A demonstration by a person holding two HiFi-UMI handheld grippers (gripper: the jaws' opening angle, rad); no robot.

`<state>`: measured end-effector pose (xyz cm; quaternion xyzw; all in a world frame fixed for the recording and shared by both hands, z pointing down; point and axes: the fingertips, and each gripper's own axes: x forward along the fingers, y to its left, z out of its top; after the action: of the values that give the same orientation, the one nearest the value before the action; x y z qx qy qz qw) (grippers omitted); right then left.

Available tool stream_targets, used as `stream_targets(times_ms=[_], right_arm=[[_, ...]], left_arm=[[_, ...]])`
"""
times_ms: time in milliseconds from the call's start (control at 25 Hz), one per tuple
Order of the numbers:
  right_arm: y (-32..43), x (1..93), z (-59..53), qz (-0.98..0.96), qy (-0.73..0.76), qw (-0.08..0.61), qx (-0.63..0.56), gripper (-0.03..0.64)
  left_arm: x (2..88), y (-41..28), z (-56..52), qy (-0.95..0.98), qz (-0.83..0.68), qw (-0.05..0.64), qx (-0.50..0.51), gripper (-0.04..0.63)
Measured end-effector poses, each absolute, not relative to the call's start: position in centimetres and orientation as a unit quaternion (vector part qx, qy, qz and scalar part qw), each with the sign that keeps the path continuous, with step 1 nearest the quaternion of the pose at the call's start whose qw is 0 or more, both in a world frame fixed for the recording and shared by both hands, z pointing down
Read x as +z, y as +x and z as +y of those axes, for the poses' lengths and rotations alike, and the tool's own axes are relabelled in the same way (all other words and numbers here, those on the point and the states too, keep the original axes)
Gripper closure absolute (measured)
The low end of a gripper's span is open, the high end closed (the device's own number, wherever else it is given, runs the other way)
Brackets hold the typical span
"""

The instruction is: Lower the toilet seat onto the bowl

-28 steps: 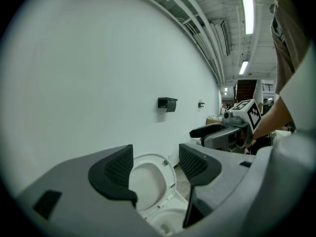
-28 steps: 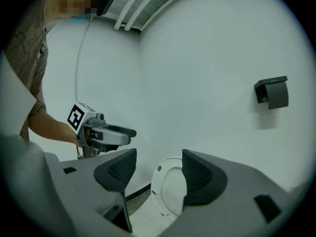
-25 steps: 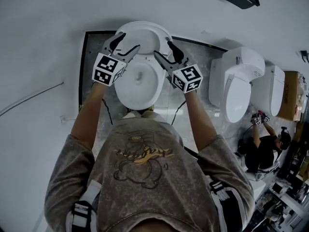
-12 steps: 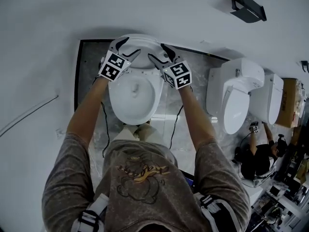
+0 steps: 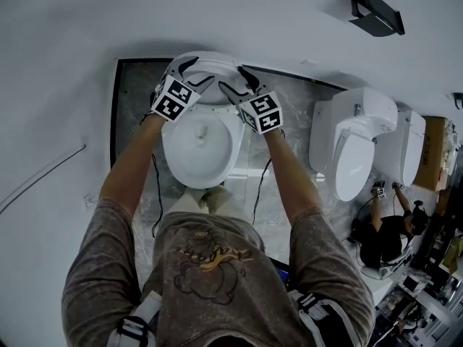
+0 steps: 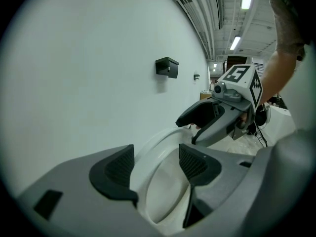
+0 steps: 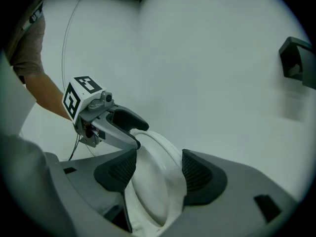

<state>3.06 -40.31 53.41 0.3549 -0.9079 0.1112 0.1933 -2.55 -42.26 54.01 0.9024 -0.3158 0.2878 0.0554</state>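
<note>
A white toilet bowl stands below me, its seat raised against the wall. My left gripper is at the seat's upper left edge and my right gripper at its upper right edge. In the left gripper view the seat rim runs between the two dark pads of the left gripper, which still stand apart. In the right gripper view the rim fills the gap of the right gripper and touches both pads. Each gripper shows in the other's view.
Two more white toilets stand along the wall to the right. A black fixture hangs on the wall. A cable lies on the floor at left. Another person crouches at far right.
Both grippers have moved up from beside the bowl to the top edge of the raised seat, and its rim now lies between the jaws of each.
</note>
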Motion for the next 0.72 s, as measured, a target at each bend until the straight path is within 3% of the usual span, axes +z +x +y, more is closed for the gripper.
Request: stream_targets(times_ms=[720], right_arm=[[2.6,52.0,-34.7,-0.909,0.352,0.174,0.138,0.334]], left_arm=[[52.3,-3.0,-36.5,0.908,-0.316,0.079,0.264,0.313]])
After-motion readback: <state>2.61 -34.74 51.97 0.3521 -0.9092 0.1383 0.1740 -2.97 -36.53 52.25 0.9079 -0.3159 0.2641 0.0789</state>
